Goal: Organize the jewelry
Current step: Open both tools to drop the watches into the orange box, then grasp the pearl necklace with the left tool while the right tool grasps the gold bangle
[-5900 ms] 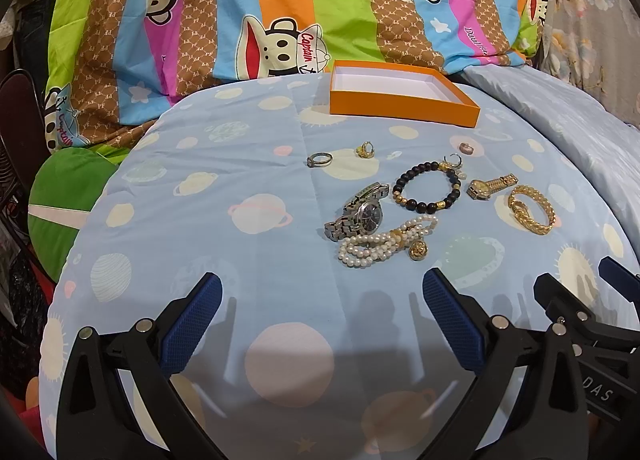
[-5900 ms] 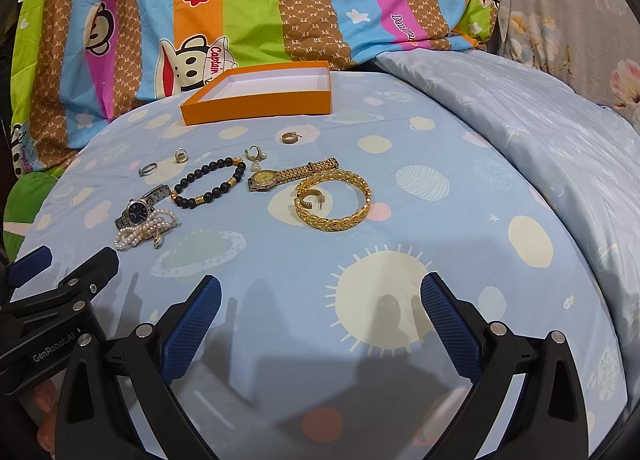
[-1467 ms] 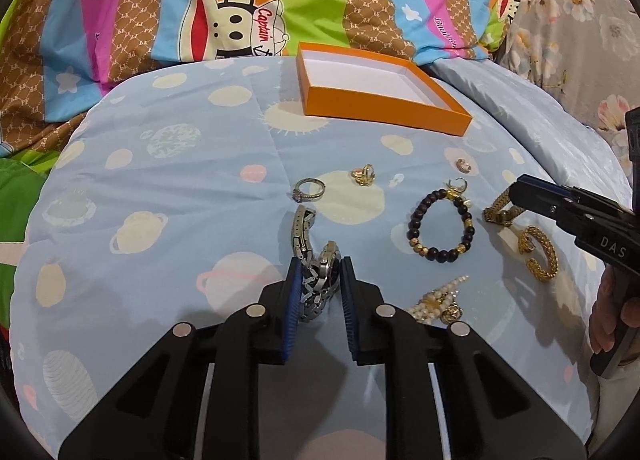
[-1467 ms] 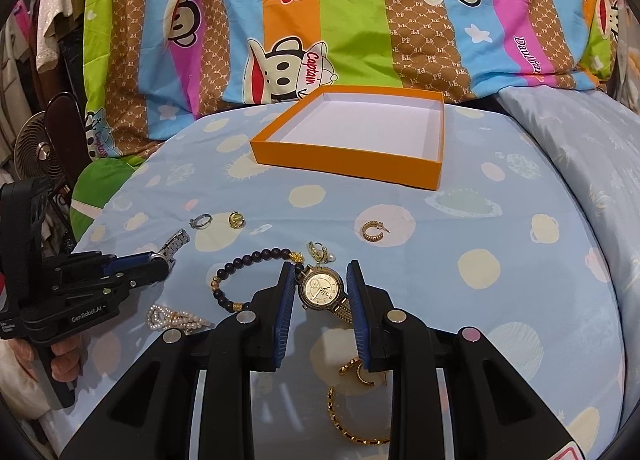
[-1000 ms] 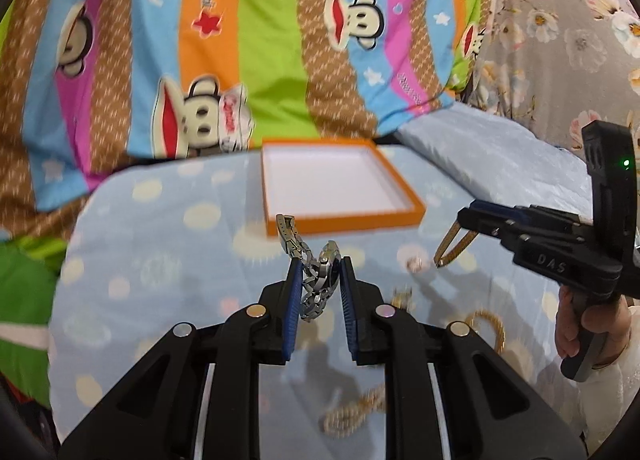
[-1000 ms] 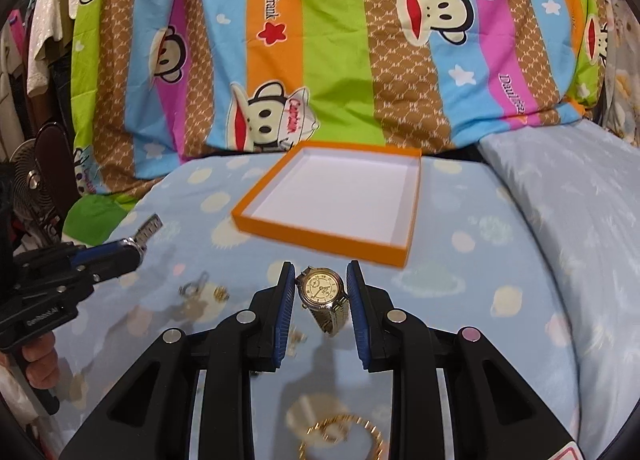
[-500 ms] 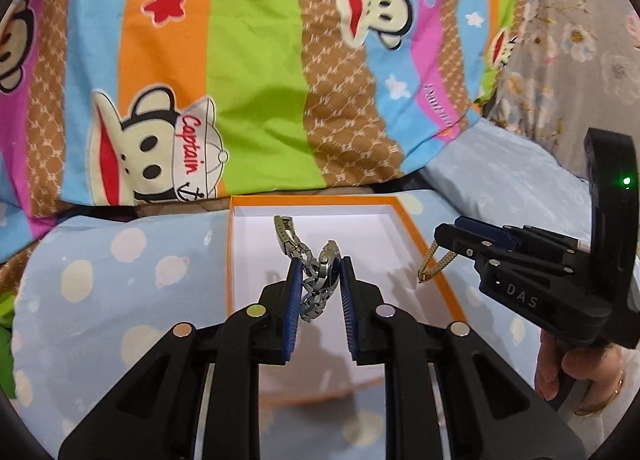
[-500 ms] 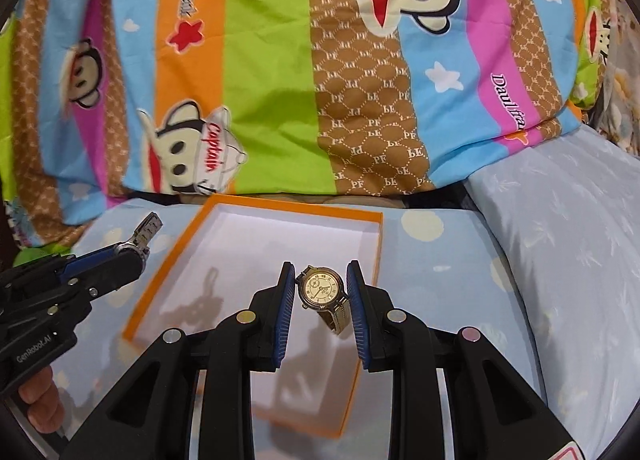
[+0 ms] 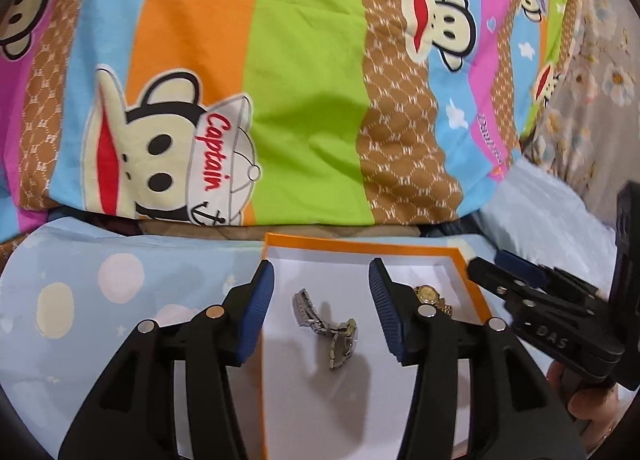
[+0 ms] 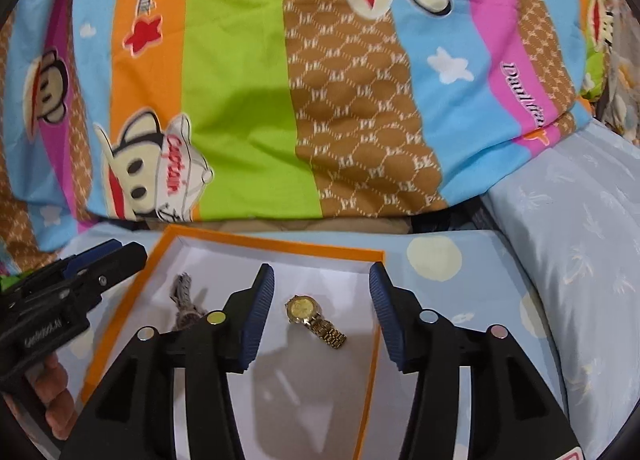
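The orange box (image 9: 360, 243) with a white floor lies on the blue bedspread; it also shows in the right wrist view (image 10: 276, 245). A silver watch (image 9: 329, 329) lies inside it, between the fingers of my open left gripper (image 9: 322, 314). A gold watch (image 10: 314, 320) lies inside too, between the fingers of my open right gripper (image 10: 322, 310). The gold watch (image 9: 430, 296) shows partly behind my left gripper's right finger. The silver watch (image 10: 184, 300) is partly hidden in the right wrist view. Both grippers hover low over the box, side by side.
A striped cartoon-monkey quilt (image 9: 304, 80) rises right behind the box. A pale blue pillow (image 10: 580, 260) lies to the right. The other gripper shows in each view: the right one (image 9: 560, 320) and the left one (image 10: 60, 300). The rest of the jewelry is out of view.
Both grippers have opened and let go of their watches. The silver watch and the gold watch now lie on the box floor. Both grippers have moved closer over the box.
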A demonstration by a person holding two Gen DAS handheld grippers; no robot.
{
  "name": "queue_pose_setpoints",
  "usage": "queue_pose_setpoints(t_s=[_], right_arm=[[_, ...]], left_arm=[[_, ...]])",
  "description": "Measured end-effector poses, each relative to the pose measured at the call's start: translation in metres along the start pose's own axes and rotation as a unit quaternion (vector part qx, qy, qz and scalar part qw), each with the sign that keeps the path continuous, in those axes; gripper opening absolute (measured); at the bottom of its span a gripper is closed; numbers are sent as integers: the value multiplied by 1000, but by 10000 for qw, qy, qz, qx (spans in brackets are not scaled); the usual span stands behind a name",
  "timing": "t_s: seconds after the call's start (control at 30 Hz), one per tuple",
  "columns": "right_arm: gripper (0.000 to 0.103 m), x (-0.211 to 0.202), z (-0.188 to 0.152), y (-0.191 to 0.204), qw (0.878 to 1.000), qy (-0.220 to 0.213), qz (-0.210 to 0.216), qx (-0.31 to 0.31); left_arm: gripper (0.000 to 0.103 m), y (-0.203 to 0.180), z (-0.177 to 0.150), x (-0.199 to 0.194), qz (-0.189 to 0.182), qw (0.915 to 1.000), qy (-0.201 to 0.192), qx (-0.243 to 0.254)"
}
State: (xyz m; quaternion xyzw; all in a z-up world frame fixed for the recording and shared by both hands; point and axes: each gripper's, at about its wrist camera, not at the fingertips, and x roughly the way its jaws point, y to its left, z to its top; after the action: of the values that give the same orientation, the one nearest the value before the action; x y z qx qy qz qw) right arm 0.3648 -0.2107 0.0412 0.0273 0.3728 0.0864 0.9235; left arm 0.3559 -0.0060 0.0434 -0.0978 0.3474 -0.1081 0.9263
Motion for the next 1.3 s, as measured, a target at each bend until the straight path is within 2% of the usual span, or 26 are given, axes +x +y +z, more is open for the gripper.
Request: queue_pose_setpoints(t_s=[0.1, 0.2, 0.37, 0.43, 0.6, 0.73, 1.0, 1.1, 1.23, 1.3], right_arm=[[51, -29, -15, -8, 9995, -101, 231, 208], [51, -57, -38, -13, 9986, -85, 421, 319], [51, -94, -80, -16, 9969, 4, 629, 469], [51, -107, -93, -16, 9968, -6, 632, 492], [51, -130, -118, -15, 9973, 24, 548, 497], [51, -139, -135, -20, 9968, 82, 517, 602], [52, -157, -169, -24, 9956, 257, 530, 725], [58, -171, -186, -21, 9960, 288, 459, 706], [74, -194, -212, -12, 9973, 251, 308, 617], [76, -201, -225, -6, 9977, 319, 272, 537]], left_arm=[[48, 11, -6, -22, -23, 9998, -60, -167], [48, 19, -23, -43, -12, 9998, 59, -189], [48, 12, -66, -65, 350, 9988, 269, 206], [48, 8, -77, -66, 500, 9976, 318, 355], [48, 5, -93, -58, 646, 9955, 592, 372], [47, 2, -102, -62, 773, 9944, 535, 479], [47, -9, -111, -71, 686, 9945, 535, 579], [48, -8, -111, -78, 661, 9955, 472, 482], [49, -4, -109, -103, 560, 9976, 264, 313], [55, -3, -112, -124, 482, 9983, 164, 288]])
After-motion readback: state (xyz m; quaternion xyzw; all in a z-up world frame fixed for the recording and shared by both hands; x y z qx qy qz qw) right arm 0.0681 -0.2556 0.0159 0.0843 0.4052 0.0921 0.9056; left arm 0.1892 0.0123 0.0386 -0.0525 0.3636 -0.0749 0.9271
